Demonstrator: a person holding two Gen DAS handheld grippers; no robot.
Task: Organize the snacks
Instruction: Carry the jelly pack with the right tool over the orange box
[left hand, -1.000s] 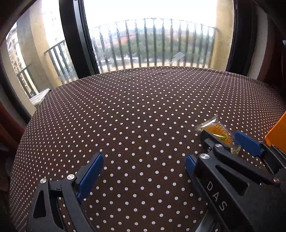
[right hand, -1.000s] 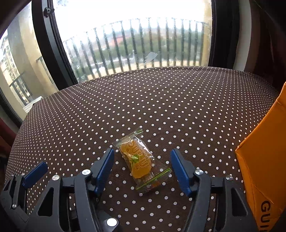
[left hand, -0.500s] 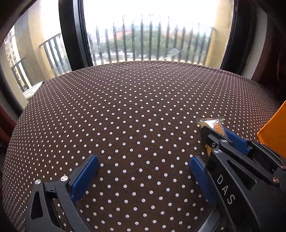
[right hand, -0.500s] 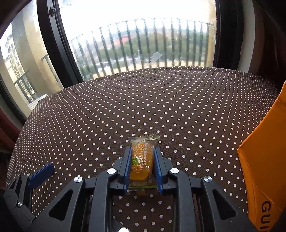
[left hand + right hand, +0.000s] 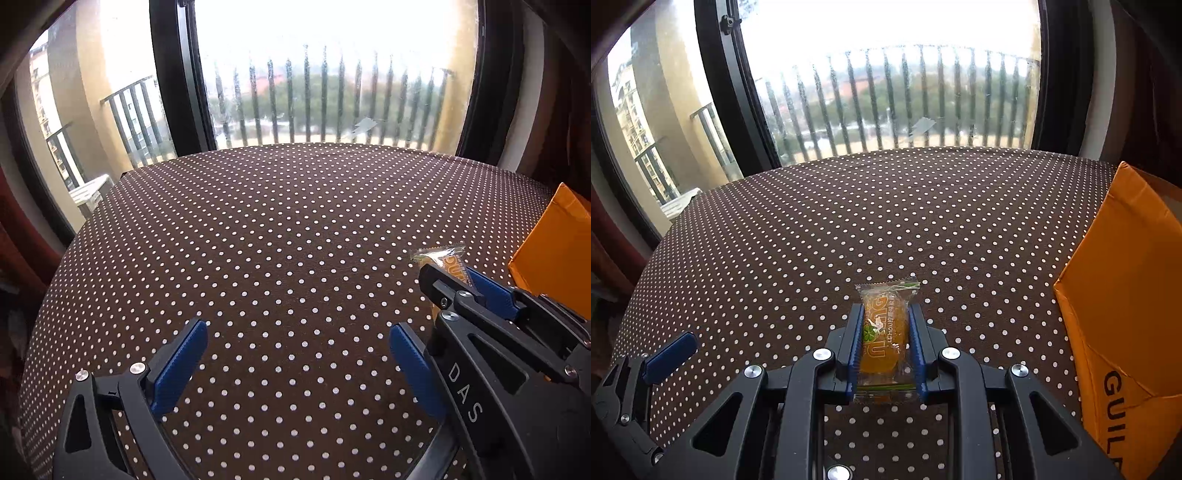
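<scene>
A: The right tongs are clamped on a snack packet, one blue pad against each long side. The packet is clear wrap with an orange sweet inside and a small green mark on the label; its crimped far end sticks out past the fingertips.

B: Is it lying on the table?

A: It sits over the brown, white-dotted cloth, near the front of the table. Whether it touches the cloth, the right wrist view does not settle. In the left wrist view the same packet pokes out ahead of the right tongs, off to the right side.

B: And the left tongs?

A: Spread wide, with only dotted cloth between the two blue pads. They hold nothing. Their jaws have just eased in slightly, yet stand far apart.

B: Anything else on the table?

A: An orange cardboard box at the right edge, its flap standing up, with dark letters printed on the side. It is near the packet but apart from it. Beyond the table a window looks onto a balcony railing.
</scene>
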